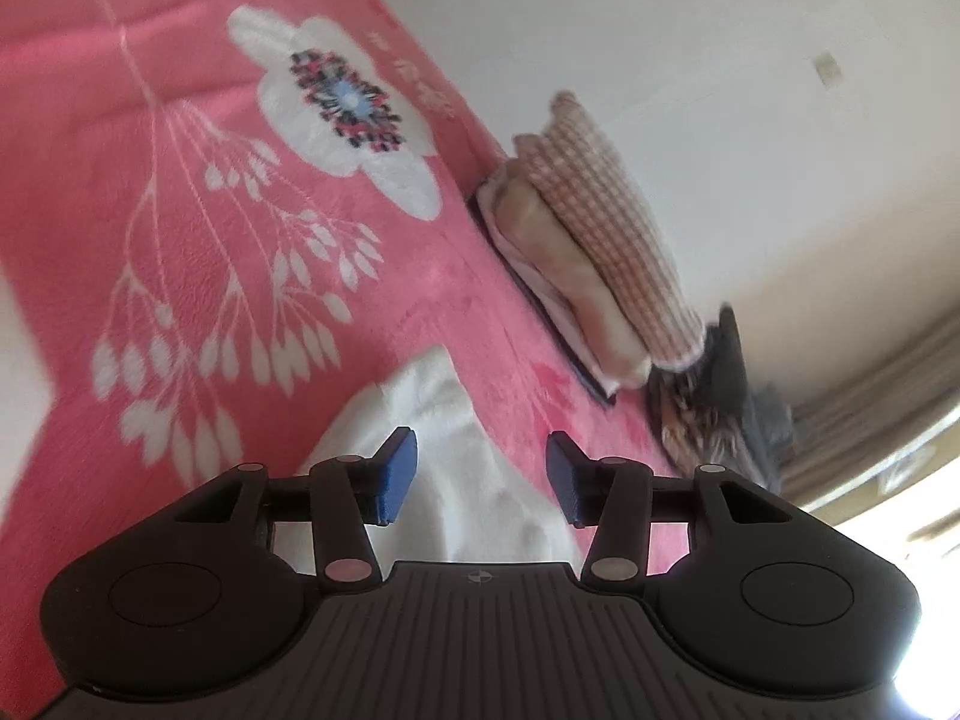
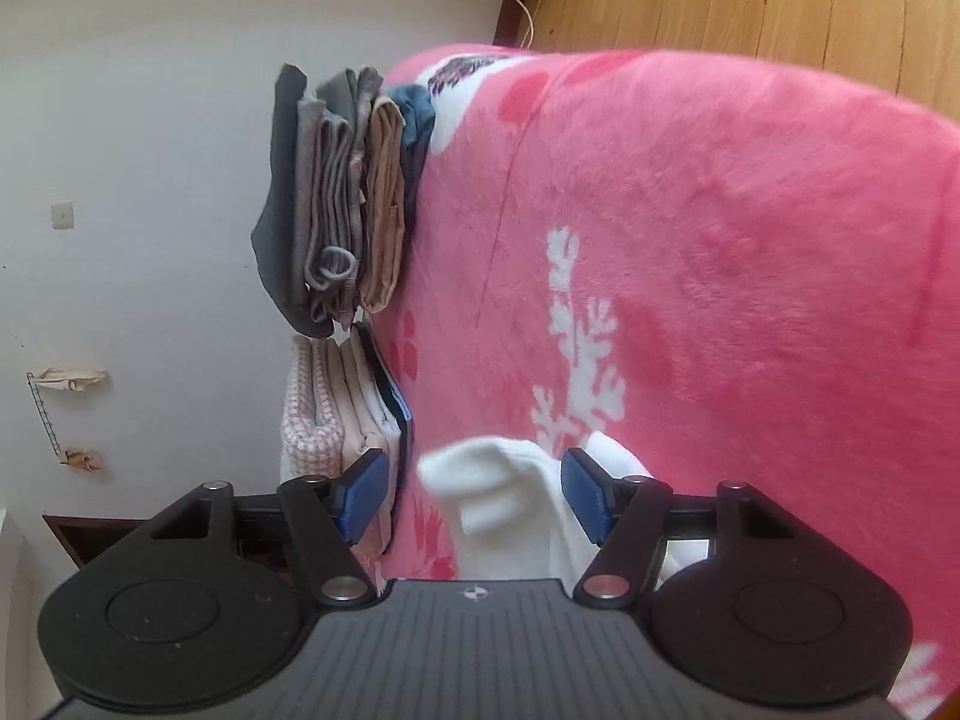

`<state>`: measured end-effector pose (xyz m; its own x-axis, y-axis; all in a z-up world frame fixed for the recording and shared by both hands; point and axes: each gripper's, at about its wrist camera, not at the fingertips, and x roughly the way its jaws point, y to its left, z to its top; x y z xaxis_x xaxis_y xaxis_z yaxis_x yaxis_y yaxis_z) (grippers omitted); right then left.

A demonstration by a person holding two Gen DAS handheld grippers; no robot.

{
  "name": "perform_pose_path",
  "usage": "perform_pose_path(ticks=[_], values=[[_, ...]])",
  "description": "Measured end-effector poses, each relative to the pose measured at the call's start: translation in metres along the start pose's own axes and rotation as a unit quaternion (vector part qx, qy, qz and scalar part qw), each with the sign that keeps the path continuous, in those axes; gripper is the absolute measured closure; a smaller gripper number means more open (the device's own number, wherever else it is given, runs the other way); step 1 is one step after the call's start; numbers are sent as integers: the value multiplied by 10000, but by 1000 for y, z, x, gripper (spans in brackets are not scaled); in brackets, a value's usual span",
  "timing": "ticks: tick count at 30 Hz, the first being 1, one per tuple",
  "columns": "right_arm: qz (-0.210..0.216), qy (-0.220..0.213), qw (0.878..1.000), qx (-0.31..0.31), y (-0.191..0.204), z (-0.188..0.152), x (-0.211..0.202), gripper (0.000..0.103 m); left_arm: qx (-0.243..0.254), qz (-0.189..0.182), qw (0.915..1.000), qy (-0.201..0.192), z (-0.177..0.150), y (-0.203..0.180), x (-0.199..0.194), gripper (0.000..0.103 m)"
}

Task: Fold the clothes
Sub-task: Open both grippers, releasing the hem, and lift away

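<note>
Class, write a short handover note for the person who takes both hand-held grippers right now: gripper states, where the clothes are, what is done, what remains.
Left hand-held gripper: open, nothing pressed between its blue pads, white garment lying below it.
Right hand-held gripper: open, over the same white garment, not gripping it.
The white garment lies on the pink blanket.
Done: two folded stacks against the wall, a checked-topped stack and a grey and beige stack.
Left: whether the white garment is fully folded cannot be told; finish it if needed and add it to a stack.
</note>
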<state>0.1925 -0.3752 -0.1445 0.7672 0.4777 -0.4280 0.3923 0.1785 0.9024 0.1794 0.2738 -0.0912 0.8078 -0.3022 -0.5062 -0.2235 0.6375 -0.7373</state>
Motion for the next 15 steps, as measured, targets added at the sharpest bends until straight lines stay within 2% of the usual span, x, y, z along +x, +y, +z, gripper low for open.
perform_pose_path(ticks=[4, 9, 12, 15], values=[[-63, 164, 9996, -233, 3, -13, -27, 35, 841, 259, 9959, 213, -33, -31, -24, 51], [-316, 465, 9973, -467, -4, -39, -66, 34, 1903, 546, 9777, 703, -92, -70, -48, 50], [-400, 621, 9958, -541, -13, -56, -91, 34, 2199, 564, 9695, 922, -122, -78, -64, 49], [-473, 758, 9939, -648, -21, -73, -115, 34, 2303, 571, 9655, 1075, -144, -81, -78, 49]])
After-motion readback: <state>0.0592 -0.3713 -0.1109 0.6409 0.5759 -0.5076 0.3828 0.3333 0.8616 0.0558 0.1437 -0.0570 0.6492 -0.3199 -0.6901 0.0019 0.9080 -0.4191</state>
